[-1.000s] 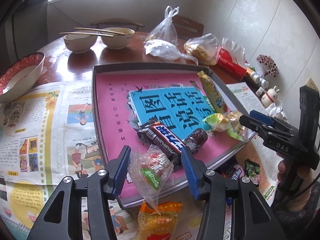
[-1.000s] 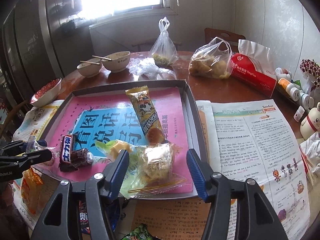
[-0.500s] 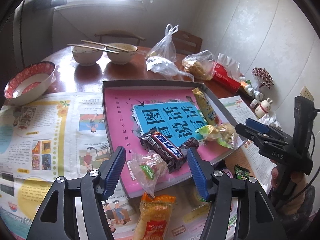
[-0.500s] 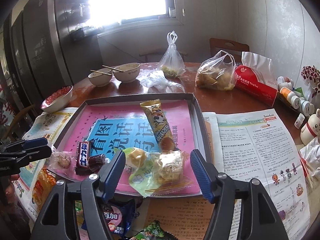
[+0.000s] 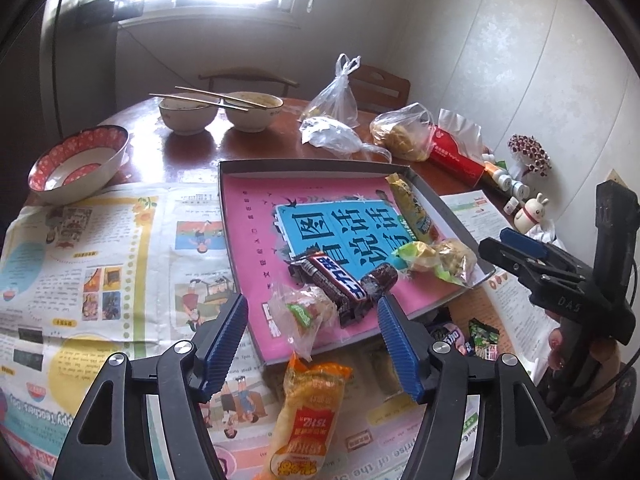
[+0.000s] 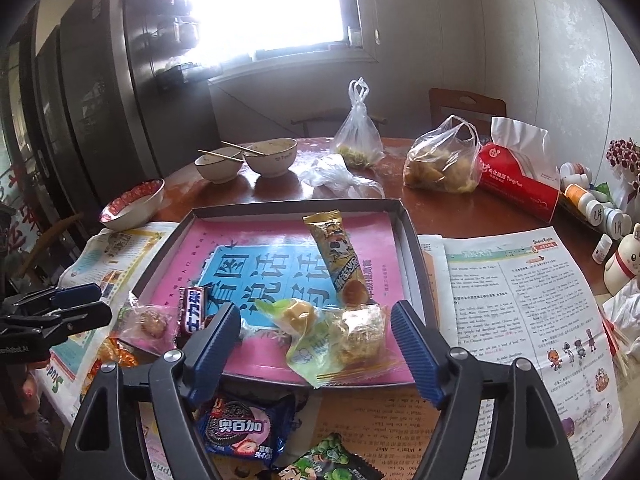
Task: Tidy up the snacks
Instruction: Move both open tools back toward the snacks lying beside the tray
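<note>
While both pairs of tongs hang above the near edge of the tray (image 5: 320, 165), neither grips anything: the left tongs (image 5: 312, 338) have just been opening and stand spread, with a clear-wrapped pastry (image 5: 306, 312) lying between their blue fingers (image 5: 226, 340) but free of the pads, its twisted tail draped over the tray's near rim. Likewise the right tongs (image 6: 316, 344) have just been opening and stand wide and released (the bags below sit untouched between the pads), framing a green-printed bag with a yellow cake (image 6: 298, 320) and a clear bag of crumbly biscuit (image 6: 360, 336) that overlap at the tray's near right corner. A Snickers bar (image 5: 334, 278) lies on the pink lining with its long axis running diagonally from the blue printed panel toward the near edge, a small dark-wrapped sweet (image 5: 380, 278) touching its side. Along the tray's right wall a yellow snack stick (image 6: 338, 258) lies lengthwise, pointing from the far rim toward the near corner. On the newspaper-covered worktop (image 5: 100, 248) in front of the tray lie an orange packet (image 5: 306, 408), its long axis pointing at the tray, a pink Oreo pack (image 6: 240, 426) and a green pea packet (image 6: 328, 462).
</note>
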`<state>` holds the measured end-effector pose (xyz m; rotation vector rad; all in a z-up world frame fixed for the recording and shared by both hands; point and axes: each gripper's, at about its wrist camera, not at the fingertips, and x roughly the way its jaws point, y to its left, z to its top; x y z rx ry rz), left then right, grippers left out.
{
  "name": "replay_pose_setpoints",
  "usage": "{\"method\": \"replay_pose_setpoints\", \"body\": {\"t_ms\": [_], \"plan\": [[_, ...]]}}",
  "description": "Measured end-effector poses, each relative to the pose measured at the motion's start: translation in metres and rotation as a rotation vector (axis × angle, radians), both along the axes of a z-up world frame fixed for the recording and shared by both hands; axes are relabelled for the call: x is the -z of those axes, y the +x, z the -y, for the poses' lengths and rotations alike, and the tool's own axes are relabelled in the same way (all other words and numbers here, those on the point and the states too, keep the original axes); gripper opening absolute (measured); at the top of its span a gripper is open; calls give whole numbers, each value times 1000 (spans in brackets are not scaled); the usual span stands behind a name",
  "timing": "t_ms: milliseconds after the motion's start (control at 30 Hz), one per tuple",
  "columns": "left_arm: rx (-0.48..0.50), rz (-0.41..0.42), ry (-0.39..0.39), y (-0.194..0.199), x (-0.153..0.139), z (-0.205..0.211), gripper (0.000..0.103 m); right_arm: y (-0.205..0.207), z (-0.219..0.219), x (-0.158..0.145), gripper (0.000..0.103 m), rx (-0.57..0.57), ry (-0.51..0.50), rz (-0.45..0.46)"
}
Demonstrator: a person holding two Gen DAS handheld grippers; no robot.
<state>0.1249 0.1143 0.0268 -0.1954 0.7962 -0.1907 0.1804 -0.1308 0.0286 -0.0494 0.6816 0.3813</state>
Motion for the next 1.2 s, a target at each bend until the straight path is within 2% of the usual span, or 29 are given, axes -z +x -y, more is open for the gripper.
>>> {"method": "replay_pose_setpoints", "body": {"t_ms": [333,633,1200], "plan": [[-23,-1,61,-12,-1,9,69,-11,0,-2,78,-28,2,8],[-36,-20,70,-21,3,9,69,-25,0,4,78,-63,-6,-8],[-47,-70,74,-44,21,2,69,-52,-16,28,78,-152,-92,-53]]}}
